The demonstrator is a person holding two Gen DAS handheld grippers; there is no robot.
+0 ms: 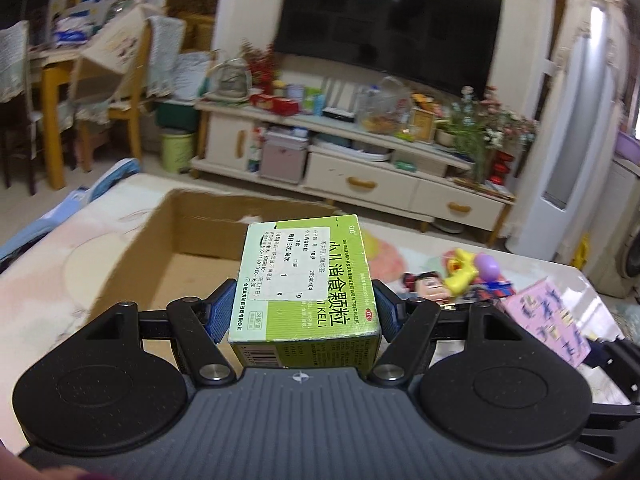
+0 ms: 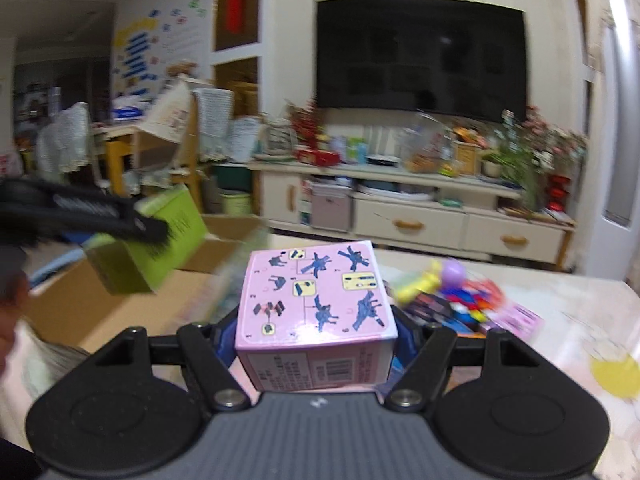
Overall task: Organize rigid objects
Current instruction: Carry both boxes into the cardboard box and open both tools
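My left gripper (image 1: 303, 308) is shut on a green medicine box (image 1: 308, 280) with a white label, held above the near rim of an open cardboard box (image 1: 160, 236). In the right wrist view the same green box (image 2: 160, 240) hangs at the left over the cardboard box (image 2: 92, 312), with the left gripper's dark fingers across it. My right gripper (image 2: 316, 332) is shut on a pink toy box (image 2: 316, 300) printed with blue figures, held above the table. That pink box (image 1: 544, 316) also shows at the right of the left wrist view.
A pile of small toys (image 2: 452, 296), with a yellow and purple piece on top, lies on the pale table (image 2: 560, 312) to the right. A yellow patch (image 2: 616, 372) marks the table's right side. Beyond stand a TV cabinet (image 1: 360, 152) and chairs (image 1: 100, 92).
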